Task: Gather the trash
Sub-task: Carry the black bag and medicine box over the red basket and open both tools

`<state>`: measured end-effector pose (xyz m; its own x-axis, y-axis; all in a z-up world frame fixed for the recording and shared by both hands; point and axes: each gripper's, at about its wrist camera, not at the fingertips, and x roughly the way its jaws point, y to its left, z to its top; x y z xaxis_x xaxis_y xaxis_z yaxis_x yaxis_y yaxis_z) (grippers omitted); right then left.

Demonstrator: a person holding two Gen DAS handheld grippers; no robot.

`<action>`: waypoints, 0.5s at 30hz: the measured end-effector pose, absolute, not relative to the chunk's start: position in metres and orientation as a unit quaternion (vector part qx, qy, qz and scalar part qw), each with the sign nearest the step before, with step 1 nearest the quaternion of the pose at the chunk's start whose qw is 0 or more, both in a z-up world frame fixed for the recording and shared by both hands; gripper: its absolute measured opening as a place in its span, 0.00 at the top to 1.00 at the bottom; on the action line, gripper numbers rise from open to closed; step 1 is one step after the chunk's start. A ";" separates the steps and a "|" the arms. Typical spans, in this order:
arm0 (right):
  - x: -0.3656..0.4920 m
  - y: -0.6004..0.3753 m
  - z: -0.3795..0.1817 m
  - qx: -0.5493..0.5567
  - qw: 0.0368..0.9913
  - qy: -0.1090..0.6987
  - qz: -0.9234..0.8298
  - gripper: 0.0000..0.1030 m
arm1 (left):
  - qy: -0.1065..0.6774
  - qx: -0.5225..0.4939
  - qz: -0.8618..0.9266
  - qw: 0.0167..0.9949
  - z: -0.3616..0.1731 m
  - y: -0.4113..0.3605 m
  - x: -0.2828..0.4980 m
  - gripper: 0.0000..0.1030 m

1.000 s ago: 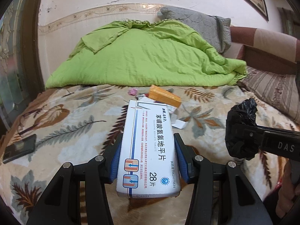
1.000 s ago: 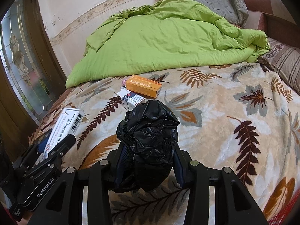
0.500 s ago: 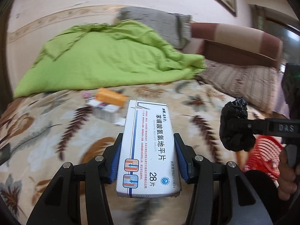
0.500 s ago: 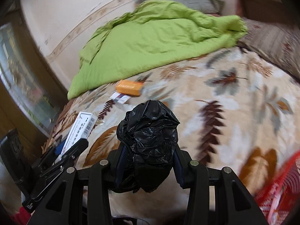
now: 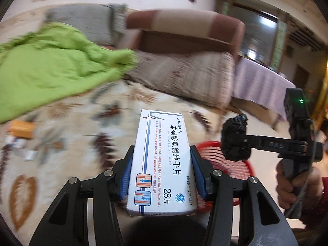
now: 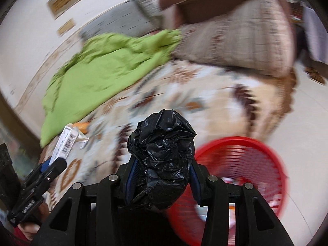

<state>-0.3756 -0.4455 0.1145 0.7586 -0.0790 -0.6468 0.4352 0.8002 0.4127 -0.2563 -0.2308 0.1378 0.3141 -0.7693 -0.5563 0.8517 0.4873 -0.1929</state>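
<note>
My left gripper (image 5: 162, 172) is shut on a white and blue medicine box (image 5: 162, 160), held above the bed's edge. My right gripper (image 6: 162, 176) is shut on a crumpled black plastic bag (image 6: 162, 153); the bag also shows in the left wrist view (image 5: 235, 139), to the right of the box. A red slatted basket (image 6: 242, 176) stands on the floor just right of and below the bag; it also shows behind the box in the left wrist view (image 5: 225, 162). An orange box (image 5: 20, 129) and white packets (image 5: 20, 149) lie far left on the bed.
The bed has a leaf-print cover (image 5: 82, 139), a green quilt (image 5: 51, 67) at the back and a striped pillow (image 5: 184, 75) at the right. A pale tiled floor (image 6: 303, 110) lies beside the bed. A cloth-covered table (image 5: 260, 82) stands farther right.
Both grippers have swung right, away from the bed's middle towards the floor. The red basket has come into fuller view under the bag and box. Both still hold their items.
</note>
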 end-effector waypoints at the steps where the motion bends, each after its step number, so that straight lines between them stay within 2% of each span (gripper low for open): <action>1: -0.384 -0.453 0.114 0.286 0.892 0.315 -0.154 0.53 | 0.313 0.070 -0.519 0.792 0.136 -0.246 -0.261 0.52; 7: -0.429 -0.499 0.098 0.324 0.869 0.315 -0.205 0.51 | 0.357 0.084 -0.561 0.742 0.119 -0.307 -0.280 0.51; 8: -0.433 -0.503 0.095 0.328 0.865 0.317 -0.209 0.51 | 0.364 0.087 -0.564 0.736 0.116 -0.316 -0.282 0.44; 10: -0.439 -0.510 0.090 0.333 0.861 0.321 -0.213 0.47 | 0.377 0.085 -0.566 0.728 0.112 -0.327 -0.283 0.33; 12: -0.442 -0.514 0.088 0.340 0.860 0.321 -0.208 0.36 | 0.385 0.079 -0.570 0.722 0.111 -0.332 -0.285 0.31; 15: -0.447 -0.517 0.092 0.332 0.862 0.314 -0.218 0.30 | 0.382 0.080 -0.569 0.724 0.113 -0.332 -0.288 0.31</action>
